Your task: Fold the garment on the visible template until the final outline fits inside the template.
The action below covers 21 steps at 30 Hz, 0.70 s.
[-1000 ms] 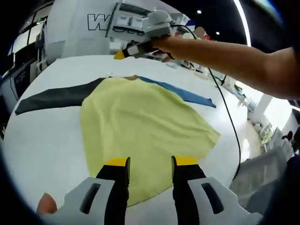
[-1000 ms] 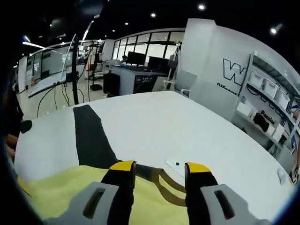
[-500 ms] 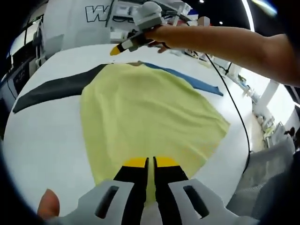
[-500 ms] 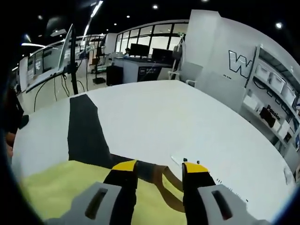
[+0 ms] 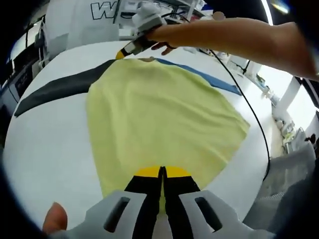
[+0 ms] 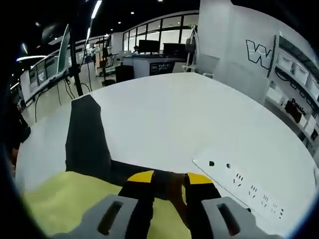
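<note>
Both claws pinch the yellow garment at opposite ends on the white desk.

In the left gripper view, the left claw (image 5: 162,172) has its yellow-tipped jaws pressed together on the near hem of the yellow garment (image 5: 159,109), which lies spread flat on the white desk (image 5: 50,144). A black strip (image 5: 60,92) and a blue strip (image 5: 204,79) of the template run out from under its far part to either side. At the far edge the right claw (image 5: 122,53), held by a person's hand (image 5: 164,37), meets the collar. A large "W" (image 5: 99,9) shows on the wall behind. In the right gripper view, the right claw (image 6: 168,178) is nearly closed around the garment's brownish collar band (image 6: 174,186), with the black strip beyond and a white power strip (image 6: 239,181) lying just beside. A "W" logo marks the wall; smaller lettering there is unreadable.
</note>
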### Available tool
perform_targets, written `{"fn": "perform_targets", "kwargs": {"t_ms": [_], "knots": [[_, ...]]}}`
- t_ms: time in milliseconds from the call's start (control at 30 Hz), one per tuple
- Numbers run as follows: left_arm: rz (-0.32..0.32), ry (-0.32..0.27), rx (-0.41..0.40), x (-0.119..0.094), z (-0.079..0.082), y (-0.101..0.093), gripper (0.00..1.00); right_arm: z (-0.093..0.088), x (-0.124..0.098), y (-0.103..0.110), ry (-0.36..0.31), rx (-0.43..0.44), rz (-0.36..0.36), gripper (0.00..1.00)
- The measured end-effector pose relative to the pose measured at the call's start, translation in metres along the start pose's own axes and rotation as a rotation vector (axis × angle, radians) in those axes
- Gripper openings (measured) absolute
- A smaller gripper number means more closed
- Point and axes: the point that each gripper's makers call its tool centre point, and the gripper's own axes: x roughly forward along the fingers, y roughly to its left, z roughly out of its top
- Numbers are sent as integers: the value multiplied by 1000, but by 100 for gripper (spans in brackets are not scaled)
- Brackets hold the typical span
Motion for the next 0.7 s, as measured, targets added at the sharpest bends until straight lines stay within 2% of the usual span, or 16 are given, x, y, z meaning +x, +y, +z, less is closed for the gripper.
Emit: {"fn": "perform_targets", "kwargs": {"t_ms": [133, 167, 333, 533, 700], "knots": [[0, 1, -3, 0, 0, 0, 0, -1, 10, -7, 21, 10, -8, 22], [1, 1, -3, -1, 0, 0, 0, -6, 7, -1, 37, 9, -8, 21], [1, 3, -4, -1, -1, 0, 0, -18, 8, 0, 63, 32, -3, 19], [3, 6, -9, -1, -1, 1, 0, -12, 5, 7, 32, -5, -6, 11], [-3, 22, -17, -3, -6, -3, 0, -5, 13, 0, 14, -27, -23, 4]]}}
